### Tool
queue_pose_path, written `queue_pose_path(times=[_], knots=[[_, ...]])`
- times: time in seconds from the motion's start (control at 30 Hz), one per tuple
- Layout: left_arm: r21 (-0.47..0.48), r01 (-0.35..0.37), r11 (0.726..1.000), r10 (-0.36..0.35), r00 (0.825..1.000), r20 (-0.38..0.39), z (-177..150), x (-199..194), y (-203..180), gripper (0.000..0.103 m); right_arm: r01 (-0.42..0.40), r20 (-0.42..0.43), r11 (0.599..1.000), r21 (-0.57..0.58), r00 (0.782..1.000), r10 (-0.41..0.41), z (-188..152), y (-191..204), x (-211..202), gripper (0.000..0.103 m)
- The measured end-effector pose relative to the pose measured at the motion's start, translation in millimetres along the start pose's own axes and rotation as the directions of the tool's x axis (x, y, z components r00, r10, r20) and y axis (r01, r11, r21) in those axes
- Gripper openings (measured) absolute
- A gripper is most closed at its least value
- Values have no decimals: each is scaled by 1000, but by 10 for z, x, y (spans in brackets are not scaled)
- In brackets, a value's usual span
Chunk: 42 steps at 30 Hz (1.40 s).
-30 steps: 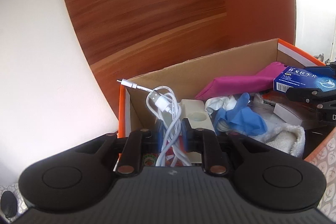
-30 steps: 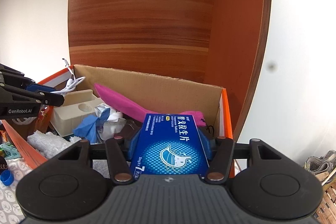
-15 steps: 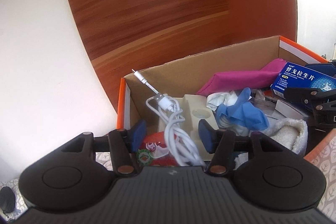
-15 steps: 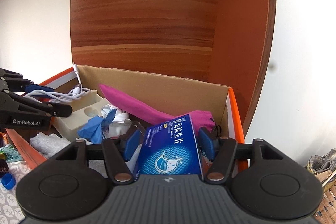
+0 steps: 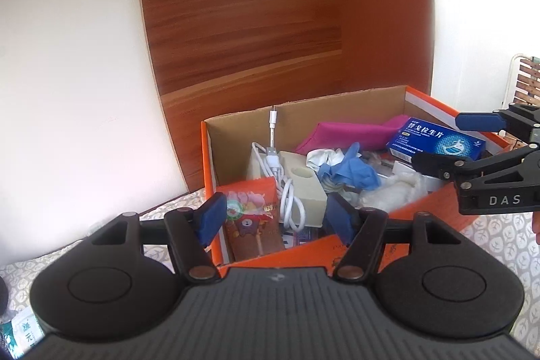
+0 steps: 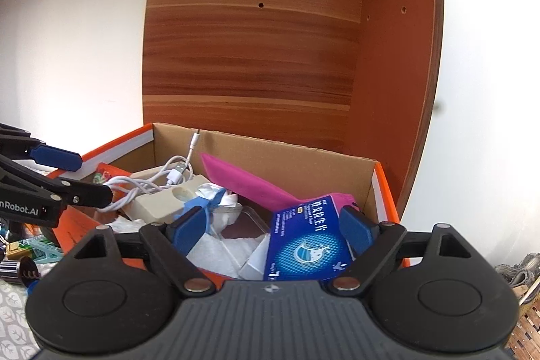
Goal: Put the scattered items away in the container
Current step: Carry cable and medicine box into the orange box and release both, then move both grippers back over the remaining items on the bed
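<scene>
An orange cardboard box point(image 5: 207, 157) point(image 6: 381, 188) holds several items. A white USB cable point(image 5: 280, 177) point(image 6: 141, 188) lies over a cream foam block point(image 5: 303, 184) at its left end. A blue medicine box point(image 5: 435, 140) point(image 6: 307, 242) rests at its right end by a magenta pouch point(image 5: 347, 134) point(image 6: 249, 184). A blue glove point(image 5: 351, 167) lies in the middle. My left gripper point(image 5: 275, 218) is open and empty above the box's near left corner. My right gripper point(image 6: 270, 225) is open, its fingers either side of the medicine box, apart from it.
A red snack packet point(image 5: 253, 218) stands in the box's left corner and white cloth point(image 6: 222, 252) lies in the middle. A wooden panel point(image 5: 243, 39) stands behind the box. Small items point(image 6: 23, 255) lie on the leaf-patterned cloth point(image 5: 499, 235) left of the box.
My left gripper opened and let the white cable drop into the box, then pulled back. My right gripper opened and released the blue medicine box into the box, then drew back.
</scene>
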<state>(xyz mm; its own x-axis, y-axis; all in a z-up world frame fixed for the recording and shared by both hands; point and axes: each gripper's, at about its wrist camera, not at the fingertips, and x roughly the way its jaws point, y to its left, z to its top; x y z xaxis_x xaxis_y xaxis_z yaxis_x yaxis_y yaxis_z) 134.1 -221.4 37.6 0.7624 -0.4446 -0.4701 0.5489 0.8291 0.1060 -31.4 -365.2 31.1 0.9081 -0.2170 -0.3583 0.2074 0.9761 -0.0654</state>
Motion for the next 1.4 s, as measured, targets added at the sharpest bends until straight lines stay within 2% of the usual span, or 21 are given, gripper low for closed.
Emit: queue_pose_path(times=[0.03, 0.1, 0.2, 0.37, 0.57, 0.77, 1.0, 1.13, 1.23, 1.4], knots=[[10, -21, 1000, 21, 1000, 18, -24, -70, -14, 74, -6, 4, 1000, -2, 1000, 6, 0, 29, -23, 88], [35, -63, 997, 61, 997, 52, -57, -180, -31, 79, -20, 12, 1000, -7, 1000, 20, 8, 107, -84, 88], [42, -74, 996, 71, 996, 57, -115, -297, 4, 79, -45, 23, 999, -18, 999, 45, 27, 237, -162, 88], [-3, -89, 996, 89, 996, 28, -282, -452, 167, 81, -102, 46, 994, -41, 993, 104, 68, 486, -305, 89], [-60, -160, 985, 158, 987, -29, -555, -641, 426, 81, -191, 61, 980, -62, 979, 195, 87, 825, -433, 89], [-120, -240, 963, 231, 969, -83, -868, -854, 752, 83, -279, 50, 956, -87, 957, 284, 68, 1217, -484, 89], [-159, -314, 936, 289, 944, -161, -1293, -1067, 1047, 83, -384, 3, 915, -123, 922, 388, -71, 1704, -544, 90], [-130, -312, 941, 290, 943, -162, -1359, -1072, 1044, 83, -428, -63, 893, -139, 904, 423, -245, 1955, -458, 90], [-112, -322, 940, 305, 941, -146, -1409, -1082, 1056, 83, -436, -121, 888, -145, 899, 421, -367, 2090, -359, 90], [-147, -315, 938, 290, 942, -168, -1446, -1039, 1171, 83, -433, -155, 888, -153, 898, 411, -428, 2152, -263, 91]])
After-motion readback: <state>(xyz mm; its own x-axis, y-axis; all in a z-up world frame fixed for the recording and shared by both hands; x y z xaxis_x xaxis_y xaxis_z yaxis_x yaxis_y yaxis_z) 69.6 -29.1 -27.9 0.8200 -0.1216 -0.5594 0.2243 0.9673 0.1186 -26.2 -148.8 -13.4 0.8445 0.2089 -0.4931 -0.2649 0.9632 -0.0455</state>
